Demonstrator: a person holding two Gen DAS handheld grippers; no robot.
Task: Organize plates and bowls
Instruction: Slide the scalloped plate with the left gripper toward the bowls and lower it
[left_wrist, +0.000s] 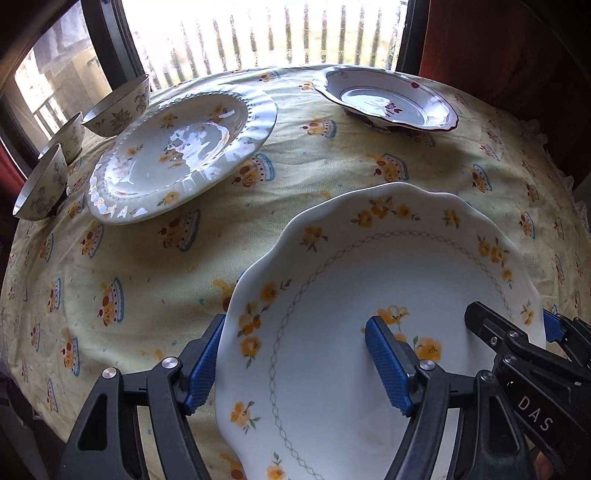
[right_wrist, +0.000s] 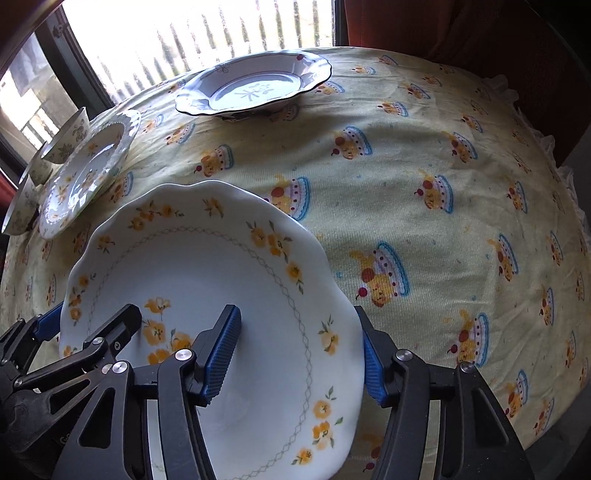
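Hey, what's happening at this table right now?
A person is working two handheld tools around one white scalloped plate with yellow flowers. The left tool straddles its left rim, the right tool its right rim, each with one finger inside the plate and one outside. Whether either grips is unclear. A ribbed white plate, a maroon-edged plate and three patterned bowls sit on the yellow tablecloth.

text: "DAS" | on: right gripper (left_wrist: 517, 332) black arm | view: left wrist
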